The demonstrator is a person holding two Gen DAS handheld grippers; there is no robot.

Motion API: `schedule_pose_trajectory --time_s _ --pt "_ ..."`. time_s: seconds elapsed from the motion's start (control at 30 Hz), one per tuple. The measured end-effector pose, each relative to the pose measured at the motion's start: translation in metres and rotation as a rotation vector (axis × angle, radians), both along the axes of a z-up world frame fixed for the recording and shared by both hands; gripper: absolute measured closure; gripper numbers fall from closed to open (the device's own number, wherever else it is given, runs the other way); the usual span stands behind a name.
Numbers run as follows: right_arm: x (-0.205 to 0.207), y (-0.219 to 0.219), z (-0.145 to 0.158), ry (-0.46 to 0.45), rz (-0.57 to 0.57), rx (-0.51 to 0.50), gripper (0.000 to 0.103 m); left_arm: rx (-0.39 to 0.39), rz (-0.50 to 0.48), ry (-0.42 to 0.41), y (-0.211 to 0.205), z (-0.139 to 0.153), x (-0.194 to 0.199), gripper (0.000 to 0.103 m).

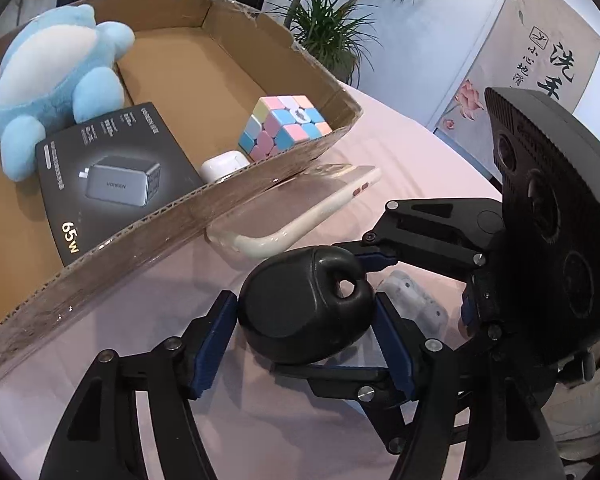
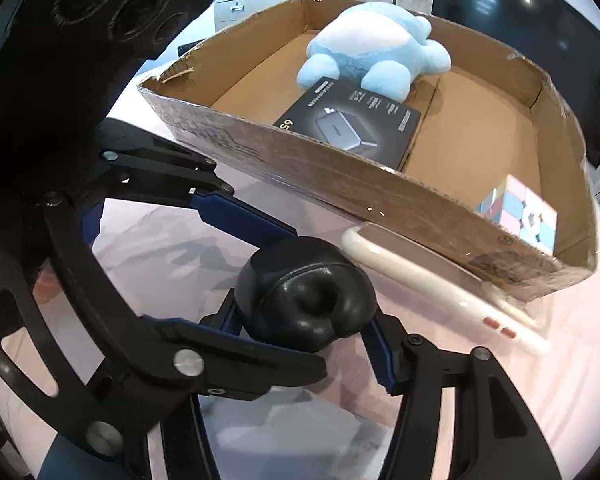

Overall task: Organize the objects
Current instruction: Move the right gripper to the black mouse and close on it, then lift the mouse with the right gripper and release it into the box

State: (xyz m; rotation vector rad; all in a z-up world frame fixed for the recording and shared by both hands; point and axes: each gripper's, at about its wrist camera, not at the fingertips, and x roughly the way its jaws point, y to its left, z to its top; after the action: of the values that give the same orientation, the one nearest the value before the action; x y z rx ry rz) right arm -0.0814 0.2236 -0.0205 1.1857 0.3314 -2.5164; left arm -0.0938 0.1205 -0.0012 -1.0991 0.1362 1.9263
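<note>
in the left wrist view, the left gripper [image 1: 306,320] has its blue-padded fingers [image 1: 214,344] clamped on either side of a black rounded leather-look pouch with a small loop hole [image 1: 304,312], held just above the pale pink tablecloth [image 1: 400,152]. the right gripper [image 1: 374,258] reaches in from the right, its fingers at the far side of the same pouch, but i cannot tell from here whether it is clenched. a clear phone case with a cream rim [image 1: 300,212] leans against the outer wall of the shallow brown cardboard box [image 1: 172,224]. inside the box lie a light blue and white plush toy [image 1: 48,80], a black carton printed "ugreen" and "65w" with a picture of a grey charger [image 1: 116,176], a small white earbud case [image 1: 224,166] and a pastel-coloured puzzle cube [image 1: 286,126]. a wall poster with chinese characters and a pink lotus [image 1: 540,48] stands behind, beside green potted plants [image 1: 324,20]. in the right wrist view, the right gripper [image 2: 304,316] grips the black pouch [image 2: 306,294] between its blue pads, and the left gripper [image 2: 256,220] touches the pouch from the upper left. the phone case [image 2: 432,276] rests against the cardboard box [image 2: 340,184], which holds the plush toy [image 2: 376,44], the black carton [image 2: 352,128] showing "65" at its corner, and the puzzle cube [image 2: 520,212].
</note>
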Motion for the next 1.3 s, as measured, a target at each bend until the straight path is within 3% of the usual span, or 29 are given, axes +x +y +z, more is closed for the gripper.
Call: schedule_pose_trajectory --time_s 0.37,0.53,0.73,0.83,1.0,1.17,1.23,1.3 --pt "0.001 -0.008 0.024 0.006 -0.009 0.02 0.048 0.031 0.007 0.02 -0.009 0.023 0.003 0.036" --pt "0.0 -0.013 0.05 0.058 0.079 0.031 0.048 0.03 0.056 0.138 -0.015 0.059 0.007 0.037" --pt "-0.032 -0.004 0.082 0.116 0.119 0.079 0.048 0.002 0.052 0.209 -0.001 0.092 -0.032 0.038" --pt "-0.056 0.006 0.084 0.062 0.131 0.111 0.048 -0.009 0.034 0.219 0.011 0.096 -0.052 0.042" --pt "-0.088 0.035 0.079 0.005 0.105 0.018 0.048 0.037 0.067 0.153 0.023 0.084 -0.09 0.042" --pt "-0.102 0.038 0.056 -0.012 0.039 0.044 0.048 0.046 0.146 0.115 0.032 0.068 -0.11 0.042" --pt "-0.107 0.041 0.049 -0.007 0.002 0.073 0.043 0.042 0.203 0.111 0.029 0.062 -0.111 0.042" --pt "-0.097 0.045 0.052 0.039 -0.019 0.089 0.038 0.103 0.22 0.076 0.019 0.063 -0.11 0.042"
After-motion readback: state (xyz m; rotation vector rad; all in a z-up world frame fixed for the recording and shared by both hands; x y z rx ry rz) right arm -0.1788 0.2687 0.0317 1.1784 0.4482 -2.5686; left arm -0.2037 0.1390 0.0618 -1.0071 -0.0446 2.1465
